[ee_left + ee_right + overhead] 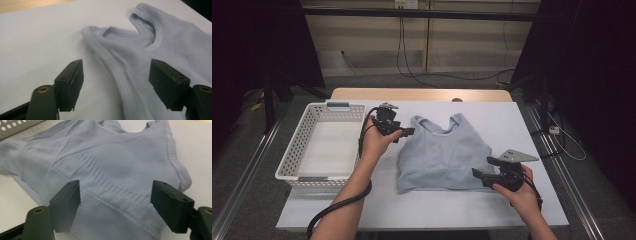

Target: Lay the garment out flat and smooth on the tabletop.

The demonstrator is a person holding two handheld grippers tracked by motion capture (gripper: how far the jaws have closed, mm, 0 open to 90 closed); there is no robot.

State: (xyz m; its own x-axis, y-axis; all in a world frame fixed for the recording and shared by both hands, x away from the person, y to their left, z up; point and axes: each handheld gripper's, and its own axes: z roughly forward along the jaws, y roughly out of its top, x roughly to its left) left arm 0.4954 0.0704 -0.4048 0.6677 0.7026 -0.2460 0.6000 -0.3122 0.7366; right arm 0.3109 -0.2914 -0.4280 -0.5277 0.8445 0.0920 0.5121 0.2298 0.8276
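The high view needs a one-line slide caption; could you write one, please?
Two open grippers, left and right, flank a pale blue top beside a white basket.

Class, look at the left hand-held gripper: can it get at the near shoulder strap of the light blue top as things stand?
Probably yes. The left hand-held gripper is open beside the light blue top, with bare white table between and nothing blocking its shoulder strap.

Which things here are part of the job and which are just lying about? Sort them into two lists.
In the job:
- top, flat on the table
- left tool, open at its strap
- right tool, open at its hem corner
- basket, likely where it goes

Lying about:
- cables on the floor behind
- white plug on the right rail
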